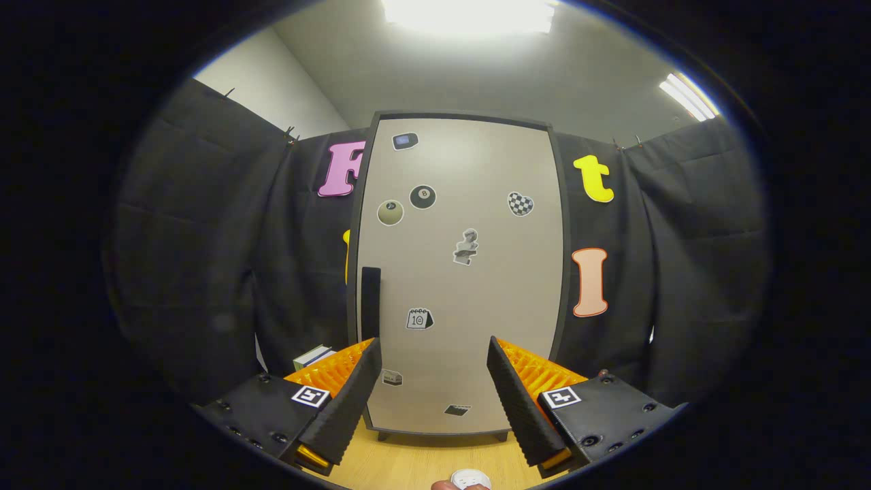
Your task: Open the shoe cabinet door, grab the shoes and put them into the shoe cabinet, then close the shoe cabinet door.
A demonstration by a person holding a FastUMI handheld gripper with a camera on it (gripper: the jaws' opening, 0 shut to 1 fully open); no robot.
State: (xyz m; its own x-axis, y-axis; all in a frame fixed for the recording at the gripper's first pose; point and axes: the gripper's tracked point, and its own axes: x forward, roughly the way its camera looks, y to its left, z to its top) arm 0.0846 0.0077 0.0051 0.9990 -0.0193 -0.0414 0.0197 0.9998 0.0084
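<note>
Door still closed: opening it is the step in hand. Gripper (432,350) spread wide, fingers empty, aimed at the lower part of the shoe cabinet door (463,272). Dark vertical handle (370,301) on the door's left edge, just above the left finger (350,401). Best approach, by judgement: shift left, centre the handle between the fingers, close squarely on it, then pull along the door's arc, hinge presumably on the right. Stickers on the door no concern. Cabinet standing on a wooden tabletop (408,466). Shoes not yet located; small box (314,355) left of the cabinet.
</note>
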